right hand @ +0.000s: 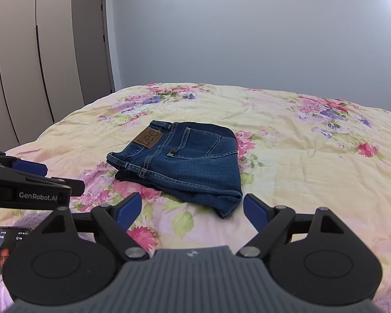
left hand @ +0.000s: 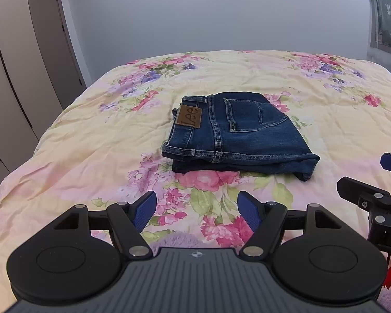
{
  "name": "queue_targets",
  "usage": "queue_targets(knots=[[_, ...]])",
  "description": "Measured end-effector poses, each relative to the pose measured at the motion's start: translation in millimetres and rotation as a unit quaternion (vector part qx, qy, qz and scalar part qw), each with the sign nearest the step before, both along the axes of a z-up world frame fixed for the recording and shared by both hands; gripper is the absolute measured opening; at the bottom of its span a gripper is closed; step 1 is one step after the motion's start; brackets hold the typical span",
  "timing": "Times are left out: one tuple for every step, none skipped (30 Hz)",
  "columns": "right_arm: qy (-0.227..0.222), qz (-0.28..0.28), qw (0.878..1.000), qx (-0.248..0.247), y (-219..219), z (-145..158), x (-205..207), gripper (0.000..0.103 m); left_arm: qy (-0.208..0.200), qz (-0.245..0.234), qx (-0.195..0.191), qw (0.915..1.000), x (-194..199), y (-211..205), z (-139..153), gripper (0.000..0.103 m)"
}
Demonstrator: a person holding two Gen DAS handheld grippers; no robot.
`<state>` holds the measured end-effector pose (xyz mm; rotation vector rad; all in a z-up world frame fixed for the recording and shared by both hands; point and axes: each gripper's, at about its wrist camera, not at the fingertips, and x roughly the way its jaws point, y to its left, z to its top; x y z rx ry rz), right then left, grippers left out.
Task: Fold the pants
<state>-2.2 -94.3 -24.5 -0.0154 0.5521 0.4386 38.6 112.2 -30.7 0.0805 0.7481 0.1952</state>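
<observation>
Dark blue jeans [left hand: 237,135] lie folded into a compact stack on the floral bedspread [left hand: 91,135], back pocket and brown leather label facing up. My left gripper [left hand: 196,212] hovers open just in front of the stack, nothing between its blue pads. In the right wrist view the same jeans [right hand: 185,161] lie ahead and slightly left. My right gripper [right hand: 191,212] is open and empty, close to the stack's near corner. Each gripper shows at the edge of the other's view: the right gripper [left hand: 372,180], the left gripper [right hand: 39,180].
The bedspread [right hand: 312,169] covers a wide bed. Grey wardrobe doors [right hand: 20,60] and a door [right hand: 91,41] stand at the left, a pale wall behind. A phone [right hand: 2,258] sits at the lower left. A curtain [left hand: 385,13] hangs at the far right.
</observation>
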Motion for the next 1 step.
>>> queue_targets(knots=[[0.0,0.0,1.0,0.0,-0.1,0.1,0.0,0.081,-0.001,0.0,0.001,1.0,-0.1,-0.3,-0.1,0.083]])
